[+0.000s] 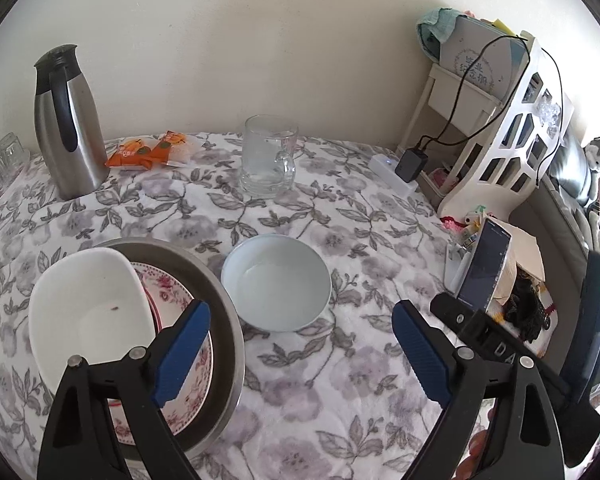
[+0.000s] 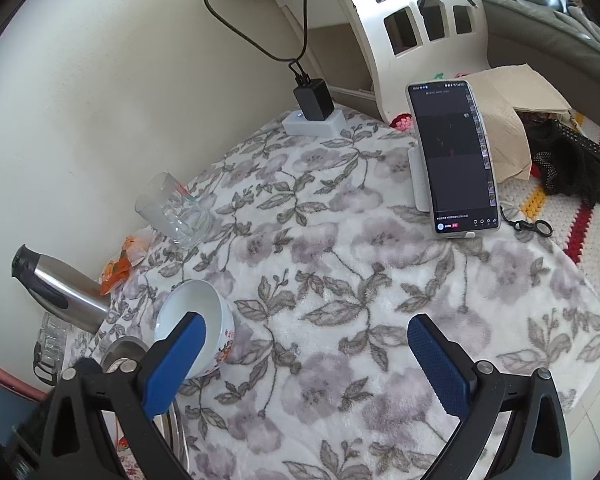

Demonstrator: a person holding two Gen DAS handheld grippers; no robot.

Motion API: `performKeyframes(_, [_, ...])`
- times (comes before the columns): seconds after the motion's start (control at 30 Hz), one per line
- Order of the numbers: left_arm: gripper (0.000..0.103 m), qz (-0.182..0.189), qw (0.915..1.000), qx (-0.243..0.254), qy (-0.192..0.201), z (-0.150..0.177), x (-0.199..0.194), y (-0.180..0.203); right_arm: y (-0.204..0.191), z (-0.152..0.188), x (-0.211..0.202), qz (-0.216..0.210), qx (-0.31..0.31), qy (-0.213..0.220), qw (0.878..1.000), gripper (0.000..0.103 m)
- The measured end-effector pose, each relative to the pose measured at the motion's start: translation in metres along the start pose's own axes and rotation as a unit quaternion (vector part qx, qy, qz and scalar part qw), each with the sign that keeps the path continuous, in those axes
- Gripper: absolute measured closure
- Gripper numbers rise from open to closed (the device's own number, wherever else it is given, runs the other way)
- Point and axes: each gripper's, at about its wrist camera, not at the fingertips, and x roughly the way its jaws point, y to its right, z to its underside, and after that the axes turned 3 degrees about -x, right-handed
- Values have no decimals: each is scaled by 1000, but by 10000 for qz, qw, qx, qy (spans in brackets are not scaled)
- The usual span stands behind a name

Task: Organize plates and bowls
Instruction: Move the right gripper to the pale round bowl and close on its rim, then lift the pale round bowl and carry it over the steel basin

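Observation:
A round white bowl (image 1: 276, 282) stands alone on the floral tablecloth, just ahead of my open left gripper (image 1: 300, 354). It also shows in the right wrist view (image 2: 192, 320), with a red pattern on its side. To its left a squarish white bowl (image 1: 86, 312) sits on a pink floral plate (image 1: 188, 376) inside a metal basin (image 1: 220, 300). My right gripper (image 2: 306, 364) is open and empty over the bare cloth, its left finger in front of the round bowl. Part of the right gripper shows in the left wrist view (image 1: 500, 344).
A steel thermos (image 1: 66, 120), an orange snack packet (image 1: 148, 150) and a glass mug (image 1: 268, 156) stand at the back. A phone on a stand (image 2: 452, 160), a charger (image 2: 312, 100), a white rack (image 1: 496, 128) and napkins (image 2: 508, 120) crowd the right side.

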Motion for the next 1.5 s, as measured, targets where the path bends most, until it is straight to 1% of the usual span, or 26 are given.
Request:
performKeyframes(0.03, [18, 9, 10000, -10, -27, -4, 3, -1, -1, 0, 4, -8, -1, -24, 10000, 2])
performKeyframes(0.07, [20, 34, 10000, 11, -69, -8, 6, -2, -2, 1, 8, -31, -2, -67, 10000, 3])
performKeyframes(0.2, [20, -39, 9997, 129, -194, -24, 21, -6, -14, 7, 28, -132, -113, -269, 9995, 7])
performKeyframes(0.3, [24, -104, 9992, 118, -380, -35, 35, -10, -26, 11, 41, -263, -221, -395, 9986, 11])
performKeyframes(0.4, [26, -246, 9976, 283, -575, -46, 49, -8, -36, 13, 54, -336, -284, -510, 9977, 18])
performKeyframes(0.47, [28, -362, 9961, 421, -684, -49, 60, -7, -41, 14, 62, -397, -302, -580, 9971, 25])
performKeyframes(0.5, [31, -407, 9956, 435, -729, -50, 64, -7, -44, 15, 65, -428, -312, -601, 9968, 27])
performKeyframes(0.53, [32, -426, 9952, 428, -768, -51, 69, -9, -47, 16, 69, -468, -338, -634, 9963, 31])
performKeyframes(0.57, [32, -418, 9951, 387, -807, -51, 73, -11, -49, 16, 72, -495, -362, -673, 9958, 37])
performKeyframes(0.6, [32, -406, 9950, 335, -854, -51, 78, -13, -51, 18, 77, -537, -394, -730, 9951, 40])
performKeyframes(0.67, [33, -407, 9946, 284, -909, -49, 85, -15, -54, 20, 84, -578, -411, -805, 9942, 51])
performKeyframes(0.7, [33, -416, 9945, 281, -922, -49, 88, -15, -55, 21, 89, -588, -400, -838, 9939, 52])
performKeyframes(0.77, [33, -421, 9943, 265, -938, -47, 93, -16, -57, 23, 96, -602, -382, -898, 9934, 60])
performKeyframes(0.8, [33, -417, 9944, 250, -939, -46, 94, -16, -57, 25, 99, -648, -353, -926, 9930, 62])
performKeyframes(0.87, [33, -460, 9947, 247, -888, -45, 96, -17, -60, 26, 104, -738, -333, -969, 9920, 69])
performKeyframes(1.03, [33, -439, 9947, 223, -898, -41, 103, -18, -66, 29, 113, -785, -344, -1029, 9910, 73])
performKeyframes(1.1, [33, -446, 9943, 270, -933, -40, 108, -19, -64, 30, 118, -898, -232, -1073, 9899, 79])
performKeyframes(1.13, [34, -444, 9941, 274, -954, -40, 110, -19, -62, 30, 119, -945, -166, -1076, 9896, 86])
performKeyframes(1.17, [34, -456, 9938, 269, -973, -39, 112, -19, -60, 29, 119, -957, -133, -1070, 9896, 88])
performKeyframes(1.23, [38, -467, 9937, 273, -985, -40, 114, -20, -60, 29, 118, -990, -130, -1043, 9895, 88])
performKeyframes(1.3, [39, -458, 9934, 265, -1013, -39, 117, -19, -60, 28, 118, -1004, -128, -1035, 9895, 89])
performKeyframes(1.4, [47, -464, 9928, 262, -1069, -38, 122, -20, -56, 28, 119, -1068, -41, -1036, 9889, 90])
performKeyframes(1.5, [50, -560, 9925, 320, -1036, -37, 125, -19, -53, 27, 118, -1081, 16, -1004, 9891, 91])
